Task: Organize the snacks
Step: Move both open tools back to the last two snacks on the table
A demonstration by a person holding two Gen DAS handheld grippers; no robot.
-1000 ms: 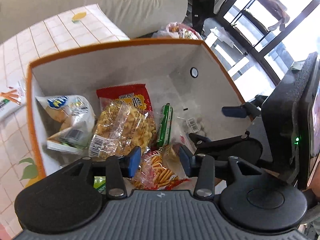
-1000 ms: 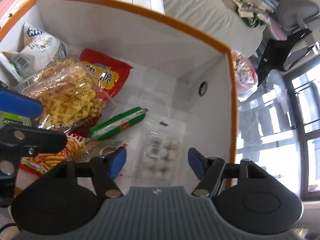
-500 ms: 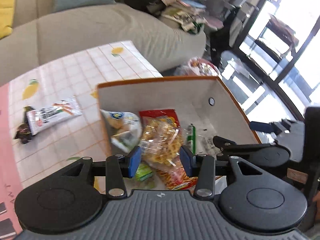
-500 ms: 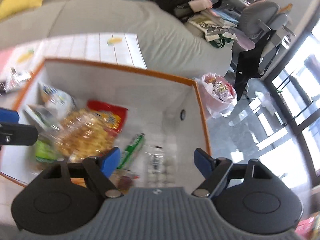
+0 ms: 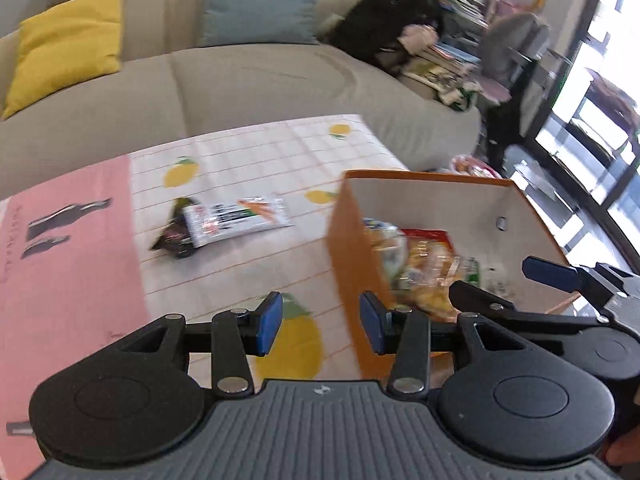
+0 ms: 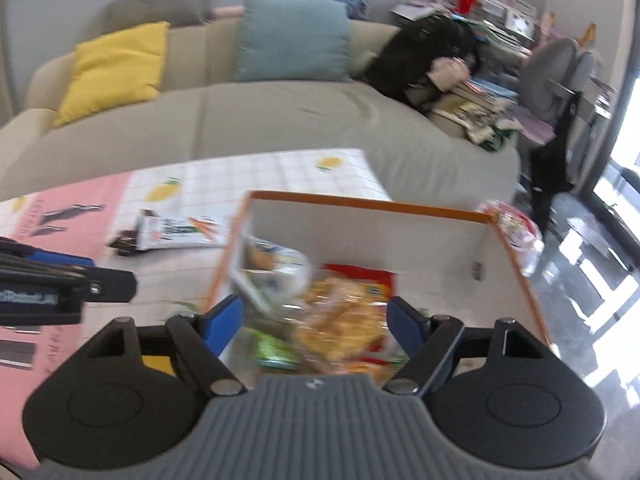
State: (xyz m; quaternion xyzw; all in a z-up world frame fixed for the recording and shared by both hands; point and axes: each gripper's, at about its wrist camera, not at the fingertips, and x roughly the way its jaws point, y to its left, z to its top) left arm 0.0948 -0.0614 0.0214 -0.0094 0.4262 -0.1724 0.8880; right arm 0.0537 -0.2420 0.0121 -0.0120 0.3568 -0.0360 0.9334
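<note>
An orange box (image 5: 344, 240) (image 6: 360, 226) with white inner walls stands on the table and holds several snack packets, among them a yellow snack bag (image 6: 344, 320) (image 5: 430, 276) and a red packet (image 6: 360, 274). My left gripper (image 5: 320, 322) is open and empty, above the tablecloth just left of the box's corner. My right gripper (image 6: 314, 326) hangs open above the box's near side with nothing between its fingers. On the tablecloth to the left lie a white packet (image 5: 236, 218) (image 6: 180, 232) and a dark wrapper (image 5: 174, 234) (image 6: 126, 240) tucked under its end.
The table carries a lemon-print cloth (image 5: 256, 160) and a pink mat (image 5: 68, 248). A beige sofa (image 5: 240, 80) with yellow (image 5: 68, 48) and blue (image 5: 260, 4) cushions runs behind it. A plastic bag (image 6: 516, 228) lies on the floor right of the box.
Both grippers have pulled up and back out of the box, tilting up until the sofa and table came into view. The left one swung left over the cloth. The right jaws widened.
</note>
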